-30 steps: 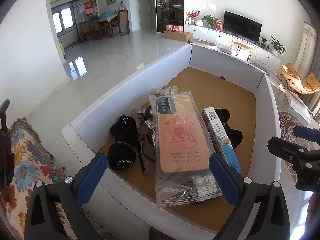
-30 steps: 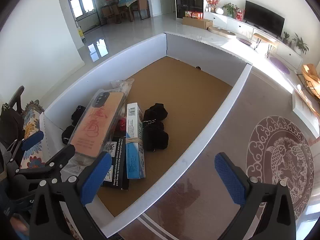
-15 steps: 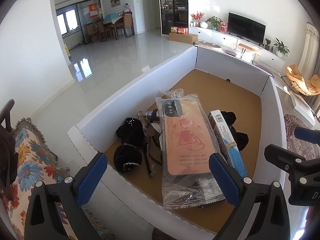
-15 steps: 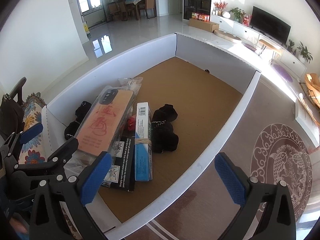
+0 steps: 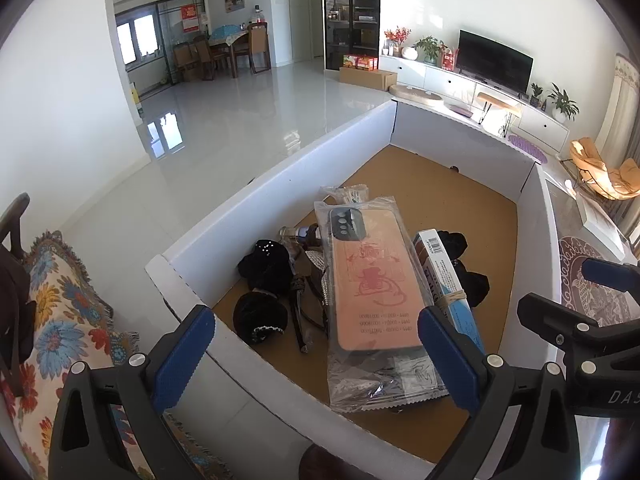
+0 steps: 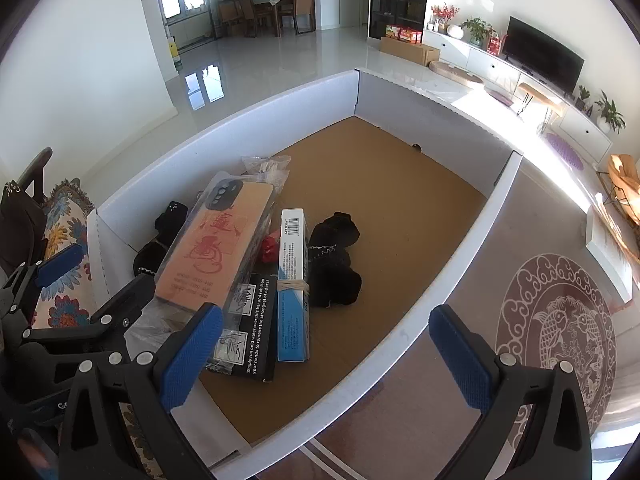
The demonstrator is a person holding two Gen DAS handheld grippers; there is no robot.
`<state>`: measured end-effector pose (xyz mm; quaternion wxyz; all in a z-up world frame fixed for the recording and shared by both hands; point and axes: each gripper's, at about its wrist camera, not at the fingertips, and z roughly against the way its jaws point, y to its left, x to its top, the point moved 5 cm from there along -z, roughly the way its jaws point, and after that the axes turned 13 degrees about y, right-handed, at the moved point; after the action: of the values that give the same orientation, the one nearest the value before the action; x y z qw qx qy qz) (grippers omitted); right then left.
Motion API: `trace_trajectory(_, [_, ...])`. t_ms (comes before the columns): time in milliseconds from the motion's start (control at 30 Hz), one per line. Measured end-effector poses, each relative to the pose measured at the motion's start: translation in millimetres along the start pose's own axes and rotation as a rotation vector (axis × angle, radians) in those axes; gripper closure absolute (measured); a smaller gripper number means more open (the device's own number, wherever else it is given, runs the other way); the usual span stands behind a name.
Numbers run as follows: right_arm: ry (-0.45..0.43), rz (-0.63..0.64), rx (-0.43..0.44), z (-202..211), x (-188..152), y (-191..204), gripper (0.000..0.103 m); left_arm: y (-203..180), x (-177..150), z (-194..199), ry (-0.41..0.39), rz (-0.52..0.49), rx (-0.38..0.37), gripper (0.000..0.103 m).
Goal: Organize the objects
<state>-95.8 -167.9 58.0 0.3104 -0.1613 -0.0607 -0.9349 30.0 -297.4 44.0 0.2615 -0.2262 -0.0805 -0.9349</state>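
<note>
1. The task's things sit crowded in the near-left end of a shallow white-walled box (image 6: 456, 256) with a brown floor; on top lies a bagged orange phone case (image 6: 216, 248), tilted over a black printed carton (image 6: 256, 320), with a long blue-and-white box (image 6: 294, 280) bound by a rubber band just beside it on the right.
2. Black fabric items: two lie touching the blue-and-white box on its right (image 6: 336, 256); two more sit against the left wall (image 5: 264, 288); four by my count, though folds may hide how they divide.
3. Singles: one small red thing (image 6: 272, 246) between the case and the box; one clear packet (image 6: 266, 166) at the far end of the pile; a tangle of dark straps and a small bottle (image 5: 304, 276) beside the left fabrics, too jumbled to count.
4. The left gripper (image 5: 316, 356) hangs above the near wall with its jaws spread wide and nothing between them; the right gripper (image 6: 326, 360) is likewise wide open and empty, over the box's right wall.
5. Over the last second both views have drawn back and lifted a little, the pile shrinking in frame; nothing in the box has shifted.
6. That suggests a pause to survey, not a pick; sorting looks barely begun, most of the brown floor lying bare.
</note>
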Motion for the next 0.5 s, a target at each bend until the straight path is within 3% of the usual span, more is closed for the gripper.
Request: trace_trajectory(500, [-0.005, -0.002, -0.005, 5.1, 2.2, 0.6, 0.0, 2.7, 2.9, 7.1, -0.018, 0.006, 0.009, 0.0])
